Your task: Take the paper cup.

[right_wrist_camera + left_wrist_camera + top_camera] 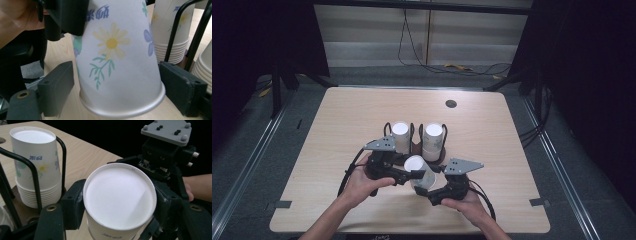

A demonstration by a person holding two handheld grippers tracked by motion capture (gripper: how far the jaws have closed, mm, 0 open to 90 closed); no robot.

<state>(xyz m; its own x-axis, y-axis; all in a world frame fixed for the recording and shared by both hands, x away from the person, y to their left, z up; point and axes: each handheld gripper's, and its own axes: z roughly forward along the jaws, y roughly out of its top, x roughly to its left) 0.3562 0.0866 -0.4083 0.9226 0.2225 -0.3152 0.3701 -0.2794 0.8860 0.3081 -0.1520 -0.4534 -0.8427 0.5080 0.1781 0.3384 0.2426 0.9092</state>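
Observation:
A white paper cup with a flower print is held upside down over the table, just in front of the rack. My left gripper comes in from the left and is shut on the cup's upper part. In the left gripper view both pads press the cup just under its flat white base. My right gripper reaches in from the right, lower down. Its jaws stand on either side of the cup's rim. The left pad is clear of the cup wall, so this gripper is open.
A black wire rack behind the cup holds two stacks of upturned cups. The wooden table has a round grommet near the far edge. Cables lie on the floor beyond it.

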